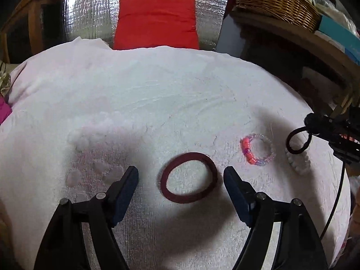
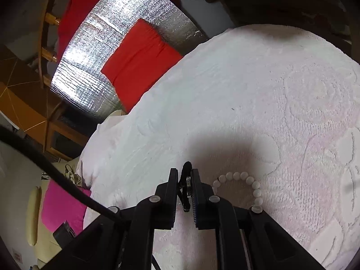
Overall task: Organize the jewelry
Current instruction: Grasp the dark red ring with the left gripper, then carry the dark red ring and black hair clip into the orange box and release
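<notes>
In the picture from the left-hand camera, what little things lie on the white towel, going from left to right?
Dark red hair tie → pink and clear bead bracelet → black hair elastic, hanging pinched in the right tongs → white bead bracelet, lying partly beneath that elastic.
</notes>
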The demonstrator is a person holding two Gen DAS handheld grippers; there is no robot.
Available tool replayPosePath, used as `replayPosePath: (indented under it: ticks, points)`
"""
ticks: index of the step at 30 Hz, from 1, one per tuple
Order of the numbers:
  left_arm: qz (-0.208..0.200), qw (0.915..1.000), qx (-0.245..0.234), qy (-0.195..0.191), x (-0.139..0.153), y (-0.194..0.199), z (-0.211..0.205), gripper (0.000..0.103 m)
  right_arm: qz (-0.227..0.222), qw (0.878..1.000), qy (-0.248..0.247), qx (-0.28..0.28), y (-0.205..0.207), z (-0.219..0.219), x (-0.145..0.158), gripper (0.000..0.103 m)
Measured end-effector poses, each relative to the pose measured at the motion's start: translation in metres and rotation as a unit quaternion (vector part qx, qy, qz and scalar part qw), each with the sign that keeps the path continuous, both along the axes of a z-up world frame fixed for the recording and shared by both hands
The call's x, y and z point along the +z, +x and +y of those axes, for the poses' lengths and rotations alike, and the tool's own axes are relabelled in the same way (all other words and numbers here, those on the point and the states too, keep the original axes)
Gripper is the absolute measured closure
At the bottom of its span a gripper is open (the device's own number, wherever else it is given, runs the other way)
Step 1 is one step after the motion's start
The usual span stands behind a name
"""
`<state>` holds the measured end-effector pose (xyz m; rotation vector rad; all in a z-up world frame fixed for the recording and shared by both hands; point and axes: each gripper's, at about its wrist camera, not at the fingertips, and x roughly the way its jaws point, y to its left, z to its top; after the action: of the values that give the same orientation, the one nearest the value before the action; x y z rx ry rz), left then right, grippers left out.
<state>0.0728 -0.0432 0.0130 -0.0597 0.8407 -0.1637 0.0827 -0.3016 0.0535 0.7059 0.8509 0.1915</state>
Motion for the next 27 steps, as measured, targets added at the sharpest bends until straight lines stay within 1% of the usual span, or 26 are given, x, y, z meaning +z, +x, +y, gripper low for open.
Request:
replayPosePath:
  ticks: [1,3,4,6,8,12,27]
  points:
    - [0.0,1.0,-0.001,0.001,0.0,-0.001,-0.001,0.046,0.002,1.0,0.001,0.001,0.001,0.001,-0.001,0.091]
    - [-0.001,1.0,-0.002,-0.005,0.001,-0.002,0.001,0.062,0.003,1.0,0.0,0.006,0.001,0.004,-0.001,0.091]
    - [-0.001,0.9999,-0.001,-0.011,0.001,-0.003,0.004,0.073,0.001,1.0,-0.002,0.009,0.0,0.007,0.0,0.091]
    - [0.003,0.9997,0.0,-0.024,0.002,-0.003,0.01,0.091,-0.005,1.0,-0.009,0.013,-0.002,0.012,0.003,0.091]
    - [0.005,0.9991,0.004,-0.041,0.003,-0.005,0.017,0.094,-0.01,1.0,-0.013,0.016,-0.004,0.018,0.006,0.091]
    - [-0.005,0.9989,0.015,-0.043,0.011,-0.015,0.026,0.098,-0.019,0.999,-0.012,0.029,-0.008,0.029,0.011,0.091]
    - [-0.058,0.9953,0.067,-0.039,0.058,-0.071,0.073,0.098,-0.057,0.993,-0.02,0.099,-0.029,0.099,0.028,0.091]
